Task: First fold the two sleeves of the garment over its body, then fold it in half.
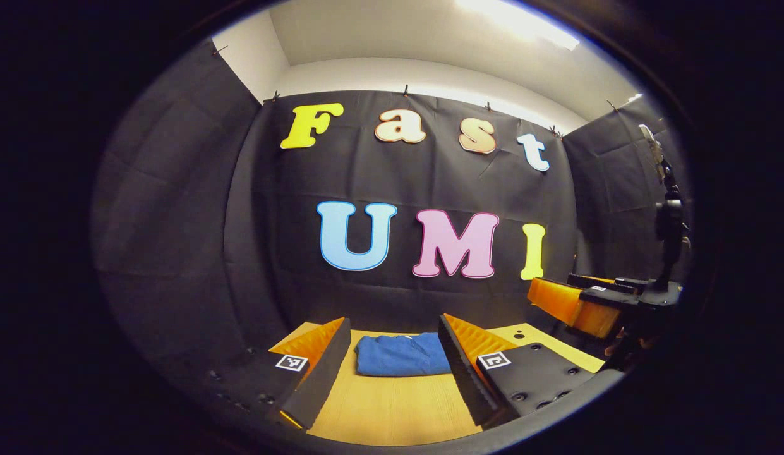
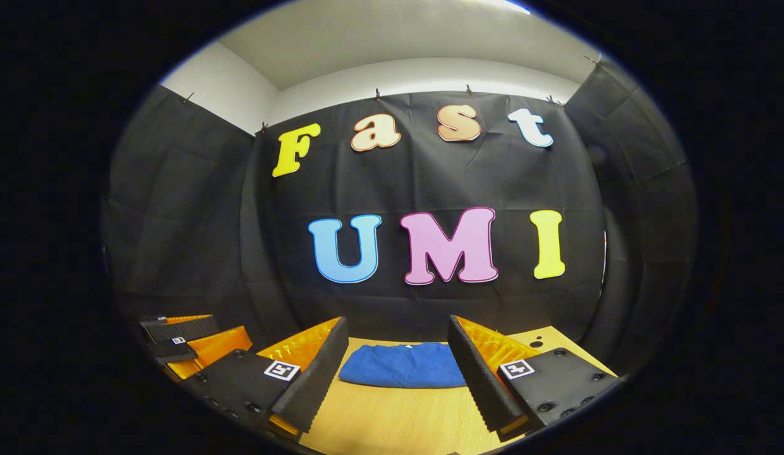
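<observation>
Garment (image 1: 402, 355): blue, already a compact folded bundle on the wooden table (image 1: 392, 411), long axis crosswise.
Left gripper (image 1: 395, 373): fingers apart, empty, short of garment.
Right gripper (image 2: 398, 379): likewise apart, empty, about equally near.

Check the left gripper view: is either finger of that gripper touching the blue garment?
No. The blue garment lies folded on the wooden table, ahead of the open left gripper, apart from both fingers.

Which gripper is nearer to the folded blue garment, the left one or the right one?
No clear difference. The left gripper and the right gripper are both open, above the wooden table, short of the blue garment, which lies ahead between each one's fingers, untouched.
</observation>
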The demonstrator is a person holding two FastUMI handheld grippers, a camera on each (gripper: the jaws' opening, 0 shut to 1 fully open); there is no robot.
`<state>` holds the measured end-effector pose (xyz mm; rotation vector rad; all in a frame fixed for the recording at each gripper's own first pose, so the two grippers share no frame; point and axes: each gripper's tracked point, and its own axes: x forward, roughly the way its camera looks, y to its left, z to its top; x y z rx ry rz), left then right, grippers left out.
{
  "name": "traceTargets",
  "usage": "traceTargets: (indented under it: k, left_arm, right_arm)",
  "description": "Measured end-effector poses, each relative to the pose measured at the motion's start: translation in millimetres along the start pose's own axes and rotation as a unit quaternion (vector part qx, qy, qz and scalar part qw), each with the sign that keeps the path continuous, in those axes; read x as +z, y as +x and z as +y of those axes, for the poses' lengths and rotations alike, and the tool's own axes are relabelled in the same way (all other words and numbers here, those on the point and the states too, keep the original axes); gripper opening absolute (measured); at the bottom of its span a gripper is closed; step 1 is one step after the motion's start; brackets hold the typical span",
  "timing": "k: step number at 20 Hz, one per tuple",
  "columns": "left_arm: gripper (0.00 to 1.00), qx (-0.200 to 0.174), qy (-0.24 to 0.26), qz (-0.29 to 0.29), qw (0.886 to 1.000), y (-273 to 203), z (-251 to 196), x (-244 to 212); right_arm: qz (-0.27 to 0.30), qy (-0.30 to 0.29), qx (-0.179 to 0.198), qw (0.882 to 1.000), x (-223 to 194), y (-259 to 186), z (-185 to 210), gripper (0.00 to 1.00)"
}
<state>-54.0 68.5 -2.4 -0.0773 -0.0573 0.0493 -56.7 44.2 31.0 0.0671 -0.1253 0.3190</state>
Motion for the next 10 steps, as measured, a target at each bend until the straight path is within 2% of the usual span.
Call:
traceTargets:
  k: [1, 4, 5, 6, 10]
  left_arm:
    - [0.80, 0.001, 0.000, 0.000, 1.000, -1, 2, 1]
    - [0.80, -0.002, -0.009, 0.005, 1.000, -5, 5, -5]
    - [0.80, -0.003, -0.014, 0.007, 1.000, -5, 7, -7]
    - [0.80, -0.004, -0.018, 0.009, 1.000, -3, 7, -9]
    - [0.80, -0.002, -0.012, 0.010, 1.000, 4, 13, -7]
  right_arm:
    - [0.001, -0.001, 0.000, 1.000, -1, -1, 2, 0.91]
    - [0.002, -0.010, -0.005, 1.000, -1, -3, 0, 0.91]
    - [0.003, -0.012, -0.008, 1.000, -3, -3, -1, 0.99]
    - [0.005, -0.011, -0.010, 1.000, -5, -3, -1, 0.91]
    - [0.014, -0.009, -0.014, 1.000, -5, -4, -4, 0.90]
